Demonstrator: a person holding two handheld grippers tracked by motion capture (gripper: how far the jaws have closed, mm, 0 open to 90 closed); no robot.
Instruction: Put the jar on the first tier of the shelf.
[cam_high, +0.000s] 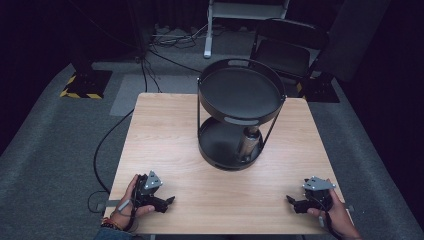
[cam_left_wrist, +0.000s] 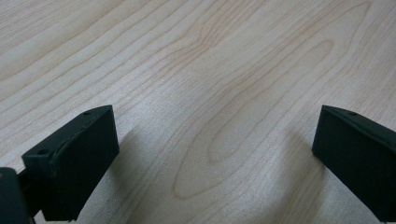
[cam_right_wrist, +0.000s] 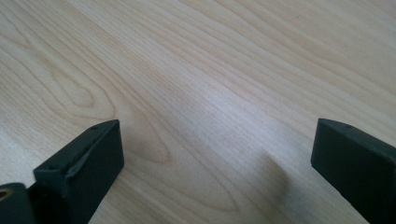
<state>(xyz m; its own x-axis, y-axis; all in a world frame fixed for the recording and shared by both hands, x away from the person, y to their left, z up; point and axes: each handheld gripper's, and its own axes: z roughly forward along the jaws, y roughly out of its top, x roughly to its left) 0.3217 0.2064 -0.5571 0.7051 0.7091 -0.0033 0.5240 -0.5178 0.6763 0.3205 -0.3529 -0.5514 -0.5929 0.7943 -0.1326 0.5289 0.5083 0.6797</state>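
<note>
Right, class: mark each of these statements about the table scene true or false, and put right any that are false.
1. A metal cup stands on the lower tier of the two-tier black tray stand. True.
2. The left gripper holds the cup. False: its jaws are open over bare table.
3. The stand's upper tier holds a cup too. False: nothing is seen on it.
4. The right gripper has its jaws wide apart with nothing between them. True.
5. Both grippers are near the table's near edge, apart from the stand. True.
</note>
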